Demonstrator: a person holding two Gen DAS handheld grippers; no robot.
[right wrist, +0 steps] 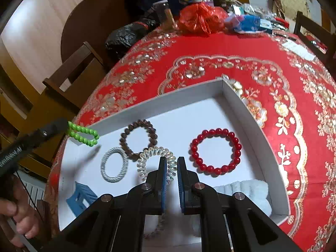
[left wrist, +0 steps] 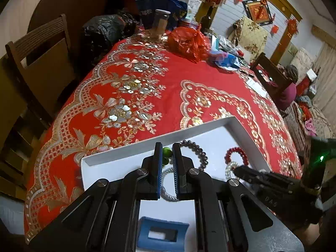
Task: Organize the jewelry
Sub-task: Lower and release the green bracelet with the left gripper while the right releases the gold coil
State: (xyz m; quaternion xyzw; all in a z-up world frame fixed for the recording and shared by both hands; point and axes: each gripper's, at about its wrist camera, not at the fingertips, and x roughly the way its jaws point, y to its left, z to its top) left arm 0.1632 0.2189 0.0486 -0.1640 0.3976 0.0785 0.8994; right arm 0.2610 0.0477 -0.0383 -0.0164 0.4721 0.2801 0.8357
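A white tray (right wrist: 235, 96) lies on the red tablecloth. In it lie a red bead bracelet (right wrist: 216, 151), a dark bead bracelet (right wrist: 138, 138), a grey cord ring (right wrist: 114, 164) and a clear coil band (right wrist: 156, 161). My left gripper (left wrist: 167, 153) is shut on a green bead bracelet (right wrist: 84, 134), held above the tray's left corner; it shows between the pads in the left wrist view (left wrist: 166, 155). My right gripper (right wrist: 172, 163) is slightly open and empty, over the clear coil band.
A blue square block (right wrist: 80, 196) and a white cloth (right wrist: 245, 191) lie in the tray. Red bag (right wrist: 199, 19), jar (left wrist: 160, 23), bottle and clutter stand at the table's far end. Wooden chairs (left wrist: 42, 63) stand at the left.
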